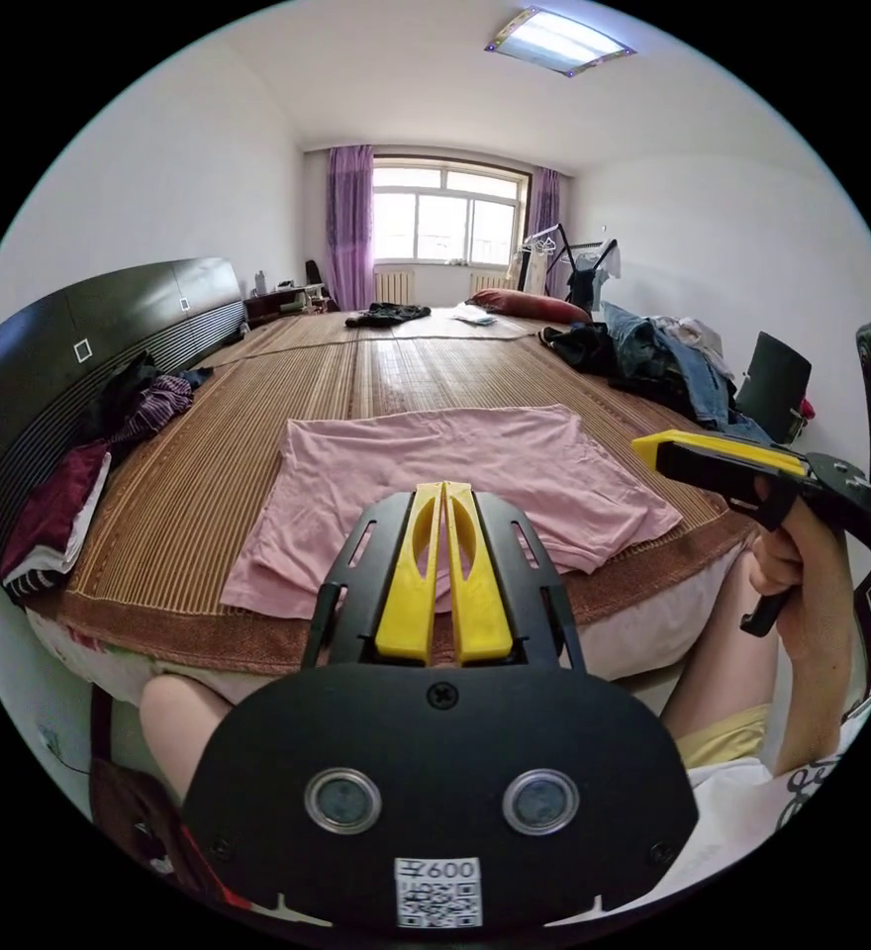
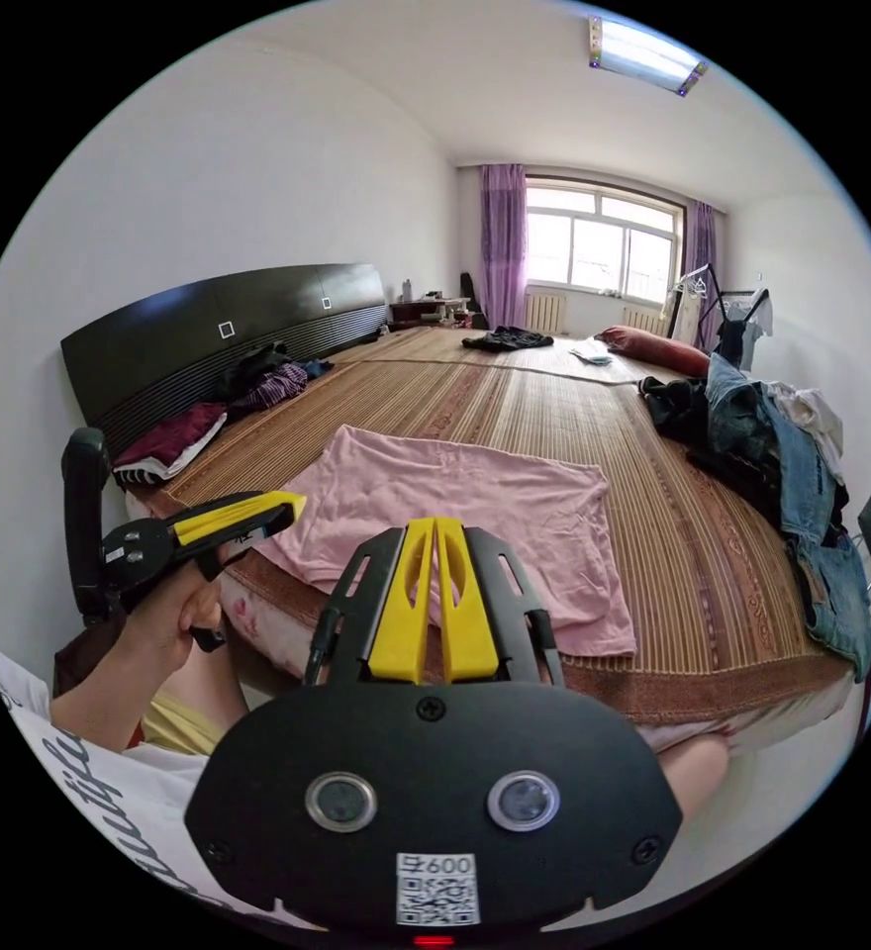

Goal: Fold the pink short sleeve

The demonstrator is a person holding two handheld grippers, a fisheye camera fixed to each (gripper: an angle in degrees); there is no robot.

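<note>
Pink shirt [image 1: 455, 485]: lies flat on the woven mat [image 1: 356, 376] that covers the bed, near the bed's front edge, partly folded, with a doubled layer showing along its near side. In the right gripper view the pink shirt [image 2: 475, 505] sits just past the jaw tips.
Left gripper [image 1: 442, 487]: held above the bed edge, yellow jaws closed together with nothing between them, clear of the cloth. It also shows at the left of the right gripper view [image 2: 292, 505], held in a hand [image 2: 163, 614], jaws closed and empty.
Right gripper [image 2: 435, 522]: yellow jaws pressed together, holding nothing, hanging over the near edge of the shirt. In the left gripper view it comes in from the right [image 1: 643, 445], gripped by a hand [image 1: 802, 564], beside the shirt's corner (not touching it).
Headboard [image 1: 79, 346]: dark, with a small heap of folded clothes [image 1: 59, 505] lying below it on the mat.
Clothes pile [image 2: 782, 465]: jeans and dark garments heaped on the opposite side of the bed.
Window [image 1: 443, 213]: bright, at the room's far end, with purple curtains [image 1: 349, 223].
Person: bare knees and a white printed top show under both grippers.
</note>
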